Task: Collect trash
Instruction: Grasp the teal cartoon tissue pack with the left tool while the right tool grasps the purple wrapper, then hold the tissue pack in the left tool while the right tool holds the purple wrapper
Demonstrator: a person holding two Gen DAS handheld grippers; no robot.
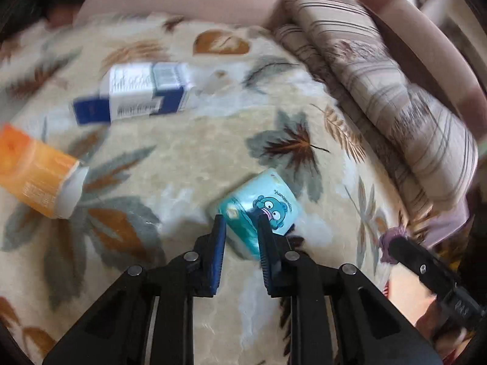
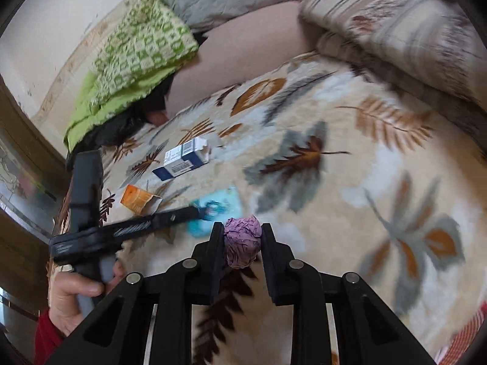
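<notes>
While the left gripper [image 1: 240, 222] pinches a small light-blue packet [image 1: 268, 200] between its two jaws, the right gripper [image 2: 240, 231] holds a crumpled purple paper ball [image 2: 243, 240], its jaws pressed on both sides of it. Both things are just above a leaf-patterned blanket [image 1: 182, 158]. Farther on the blanket, to the left, lie a blue and white box [image 1: 137, 91] and an orange box [image 1: 36, 176], near each other. A hand [image 2: 76, 298] with a red sleeve holds the left gripper's handle.

Fleecy leaf-print blanket [image 1: 188, 158]; glossy teal plastic packet [image 1: 268, 203]; crumpled matt purple paper ball [image 2: 242, 242]; smooth printed cardboard boxes [image 1: 143, 94]; matt black plastic gripper [image 1: 240, 222]
</notes>
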